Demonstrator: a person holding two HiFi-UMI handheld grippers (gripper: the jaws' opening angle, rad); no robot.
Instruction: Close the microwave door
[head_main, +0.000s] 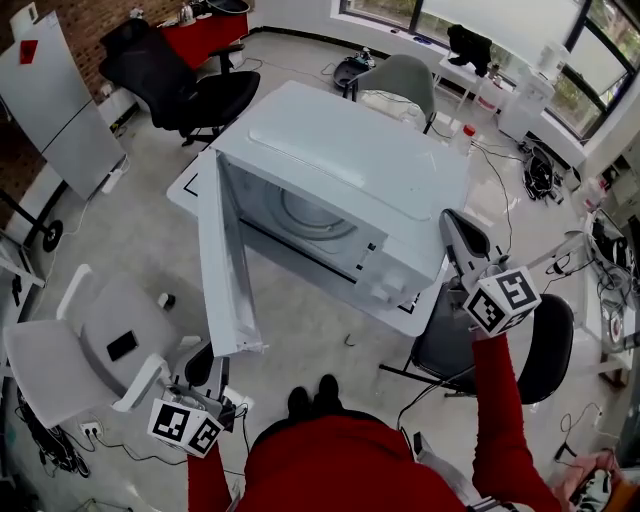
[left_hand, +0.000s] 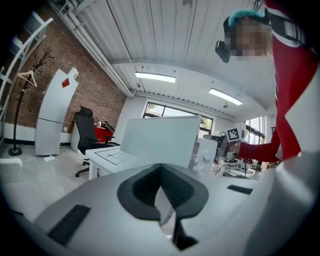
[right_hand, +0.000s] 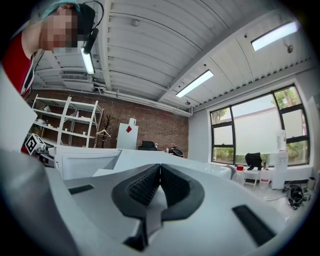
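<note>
Two grippers, both clamped fully together with pads meeting and nothing between them. Boxy white microwave oven (head_main: 350, 170) sits on a white table (head_main: 186, 188). Its flat white door (head_main: 222, 262) stands wide open, swung out on the left side. Left gripper (left_hand: 161, 169) is low, near the door's free edge and apart from it. Right gripper (right_hand: 160, 169) is just beside the oven's control-panel end; contact unclear.

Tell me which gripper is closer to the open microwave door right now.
Left. The left gripper sits just short of the door at its free edge, jaws together. The right gripper is beside the microwave at its right end, away from the door.
</note>
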